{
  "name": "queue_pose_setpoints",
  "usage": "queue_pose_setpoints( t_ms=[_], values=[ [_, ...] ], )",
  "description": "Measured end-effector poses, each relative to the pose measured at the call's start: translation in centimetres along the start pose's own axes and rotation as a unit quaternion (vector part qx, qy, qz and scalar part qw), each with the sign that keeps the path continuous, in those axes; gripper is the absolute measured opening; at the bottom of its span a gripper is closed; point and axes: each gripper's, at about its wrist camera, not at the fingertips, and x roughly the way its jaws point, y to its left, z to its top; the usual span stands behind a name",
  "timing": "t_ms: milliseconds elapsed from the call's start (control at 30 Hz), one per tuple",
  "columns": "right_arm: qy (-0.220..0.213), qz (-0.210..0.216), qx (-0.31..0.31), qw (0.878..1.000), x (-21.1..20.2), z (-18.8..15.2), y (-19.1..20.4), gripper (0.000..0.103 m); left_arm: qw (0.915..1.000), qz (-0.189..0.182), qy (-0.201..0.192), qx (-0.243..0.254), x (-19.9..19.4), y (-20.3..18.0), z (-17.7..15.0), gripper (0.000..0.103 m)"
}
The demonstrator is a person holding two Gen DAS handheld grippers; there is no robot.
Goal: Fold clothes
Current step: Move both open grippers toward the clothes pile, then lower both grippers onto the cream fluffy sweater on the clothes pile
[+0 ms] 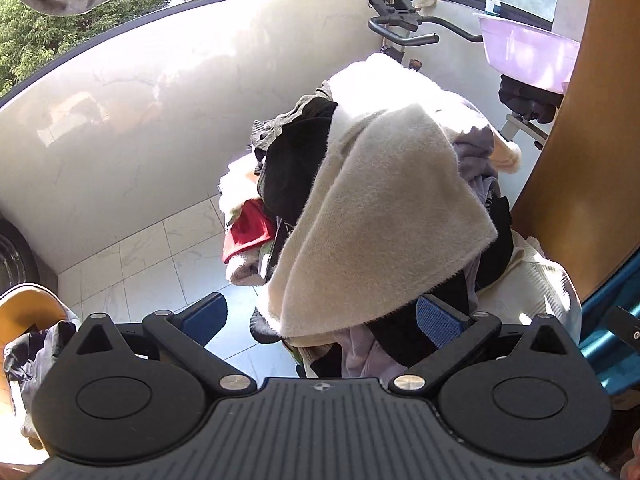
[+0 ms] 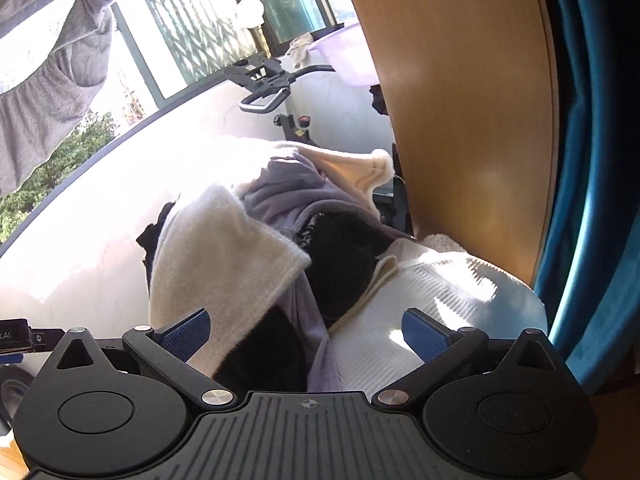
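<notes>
A tall pile of clothes (image 1: 360,208) stands in front of both grippers. A cream fleece garment (image 1: 380,220) drapes over its top; it also shows in the right wrist view (image 2: 224,256). Black (image 2: 340,264), lilac (image 2: 280,192), red (image 1: 248,228) and white quilted (image 2: 420,300) garments lie in the pile. My left gripper (image 1: 322,316) is open, its blue pads either side of the fleece's lower edge. My right gripper (image 2: 306,334) is open and empty, just short of the pile.
An exercise bike (image 1: 400,20) stands behind the pile, with a lilac basin (image 1: 524,56) to its right. A wooden panel (image 2: 460,100) and a teal curtain (image 2: 592,160) stand at right. Grey cloth (image 2: 44,64) hangs top left. A pale wall (image 1: 140,120) and tiled floor (image 1: 152,264) lie at left.
</notes>
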Motion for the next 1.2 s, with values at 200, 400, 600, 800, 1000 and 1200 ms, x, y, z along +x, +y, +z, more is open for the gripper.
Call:
queue_pose_setpoints(
  t_ms=[200,400,600,800,1000,1200],
  values=[
    [-0.032,0.013,0.068,0.997,5.5,4.1,0.2,0.102,0.9998,-0.015,0.016,0.0,4.2,0.3,3.8,0.103],
    [-0.038,0.021,0.061,0.997,10.0,6.3,2.5,0.102,0.9991,-0.024,0.031,-0.017,8.1,3.8,6.0,0.103],
    [0.0,0.0,0.039,0.999,14.1,6.3,5.9,0.102,0.9992,-0.024,0.025,0.022,13.3,6.4,10.4,0.103],
    [-0.014,-0.138,0.055,0.989,18.7,5.3,10.0,0.102,0.9931,-0.089,0.026,0.072,19.4,9.2,16.0,0.103],
    [-0.042,-0.207,0.062,0.976,23.7,5.0,15.2,0.102,0.9845,-0.112,0.016,0.134,24.5,10.5,20.7,0.103],
    [-0.078,-0.268,0.031,0.96,27.0,5.7,18.3,0.102,0.9678,-0.131,0.024,0.213,29.9,8.6,21.9,0.103]
  ],
)
